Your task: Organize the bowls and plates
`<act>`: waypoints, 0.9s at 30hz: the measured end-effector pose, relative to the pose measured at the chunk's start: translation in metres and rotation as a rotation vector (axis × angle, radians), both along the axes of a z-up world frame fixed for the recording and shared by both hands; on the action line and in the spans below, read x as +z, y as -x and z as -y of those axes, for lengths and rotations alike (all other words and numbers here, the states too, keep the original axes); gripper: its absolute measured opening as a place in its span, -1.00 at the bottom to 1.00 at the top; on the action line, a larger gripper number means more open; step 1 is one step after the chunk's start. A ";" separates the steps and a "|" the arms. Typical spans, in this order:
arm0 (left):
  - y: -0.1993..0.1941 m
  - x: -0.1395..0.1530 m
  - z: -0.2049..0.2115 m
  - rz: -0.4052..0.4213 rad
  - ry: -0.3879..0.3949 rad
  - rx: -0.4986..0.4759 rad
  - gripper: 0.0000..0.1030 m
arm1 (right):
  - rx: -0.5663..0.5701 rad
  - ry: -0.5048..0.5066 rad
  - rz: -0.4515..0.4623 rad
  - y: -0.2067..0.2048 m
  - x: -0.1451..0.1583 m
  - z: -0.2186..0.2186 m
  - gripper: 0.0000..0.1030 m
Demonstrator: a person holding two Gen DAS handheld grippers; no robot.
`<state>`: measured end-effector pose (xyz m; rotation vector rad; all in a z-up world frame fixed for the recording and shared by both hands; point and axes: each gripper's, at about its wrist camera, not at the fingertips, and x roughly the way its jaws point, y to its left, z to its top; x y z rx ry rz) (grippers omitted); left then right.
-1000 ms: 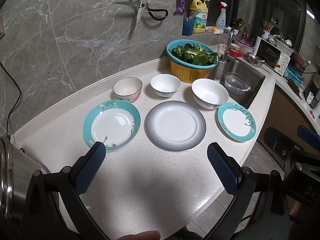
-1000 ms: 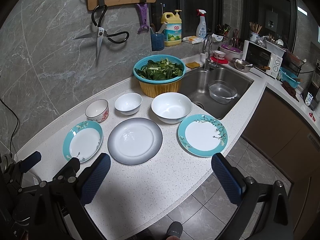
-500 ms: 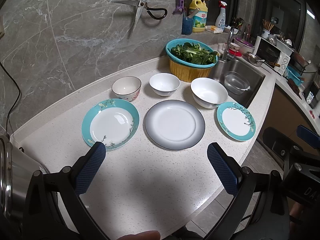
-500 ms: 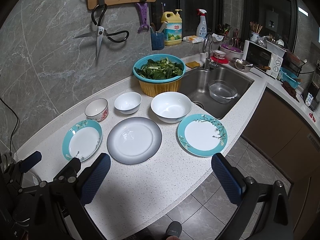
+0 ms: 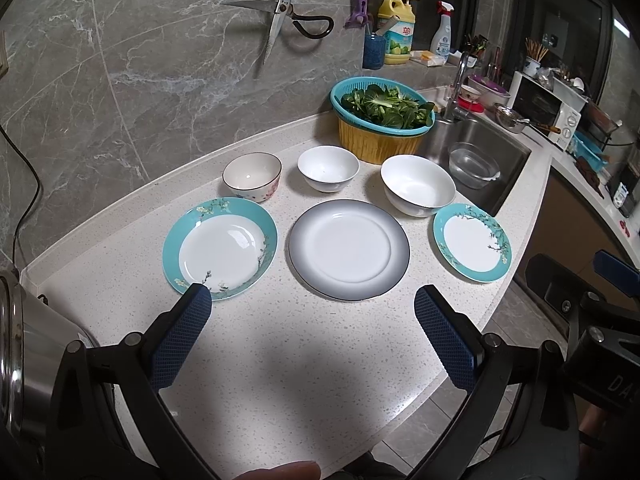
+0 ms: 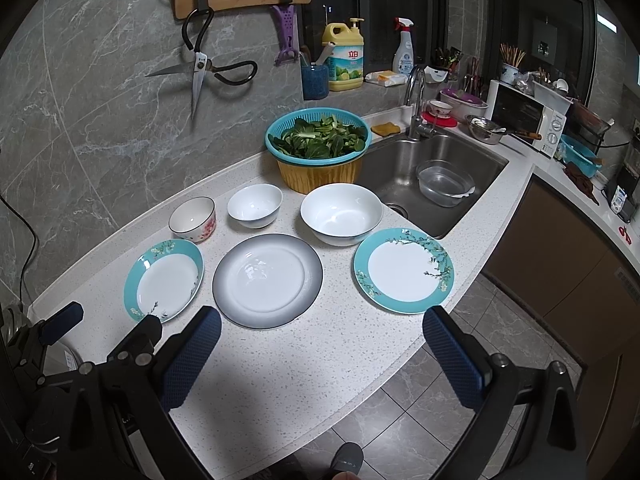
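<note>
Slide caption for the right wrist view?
Open right gripper faces three plates and three bowls on a counter.

My left gripper hovers over the counter's near edge, jaws spread wide and empty. My right gripper does likewise, beside it.

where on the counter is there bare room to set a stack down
The near counter between the plates and the front edge is bare. Crowded: grey plate and both teal plates sit close, bowls right behind, basket beyond.
</note>
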<state>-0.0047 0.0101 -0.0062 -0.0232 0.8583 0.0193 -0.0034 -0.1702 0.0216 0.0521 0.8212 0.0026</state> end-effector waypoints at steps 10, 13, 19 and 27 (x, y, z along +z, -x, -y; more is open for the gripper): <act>0.000 0.000 0.001 0.000 -0.002 0.000 0.99 | 0.000 0.000 -0.001 -0.001 0.000 0.001 1.00; 0.000 0.000 0.001 -0.001 -0.001 0.000 0.99 | 0.000 0.000 -0.002 -0.002 0.001 0.002 1.00; 0.000 -0.001 0.001 -0.002 -0.002 0.000 0.99 | 0.000 0.001 -0.002 -0.006 0.003 0.005 1.00; -0.006 -0.009 0.011 -0.018 -0.007 0.011 0.99 | 0.004 -0.002 -0.008 -0.001 0.000 -0.006 1.00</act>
